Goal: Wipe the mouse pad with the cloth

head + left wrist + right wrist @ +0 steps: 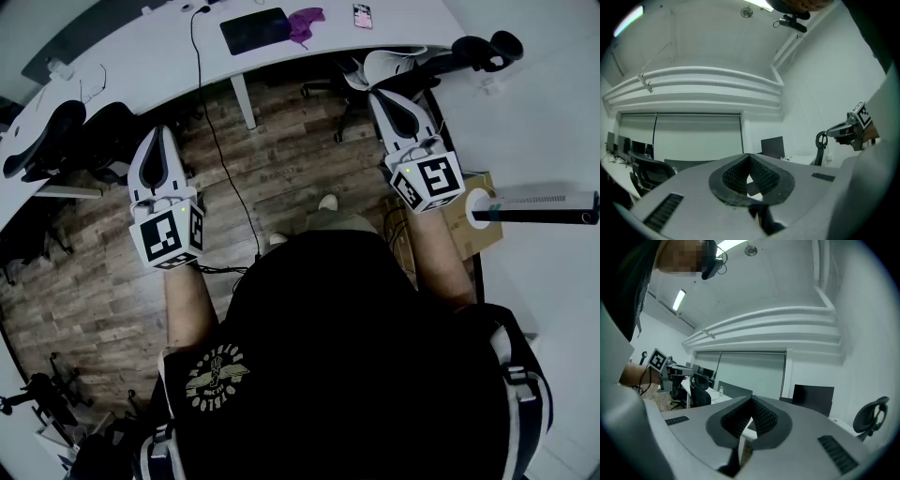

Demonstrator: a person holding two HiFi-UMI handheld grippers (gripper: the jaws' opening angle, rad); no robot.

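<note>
The dark mouse pad [255,30] lies on the white desk [141,56] at the far top of the head view. The purple cloth [306,22] is bunched at its right edge. My left gripper [159,134] and right gripper [379,96] are held level over the wooden floor, well short of the desk. Both are shut with nothing between the jaws. In the left gripper view the jaws [749,157] meet at the tips, and the right gripper [853,126] shows at the right. In the right gripper view its jaws [751,400] are likewise closed.
A phone [363,16] lies right of the cloth. A black cable [220,150] hangs from the desk to the floor. Office chairs stand at the left [75,131] and upper right [487,49]. A cardboard box [467,223] sits by my right arm.
</note>
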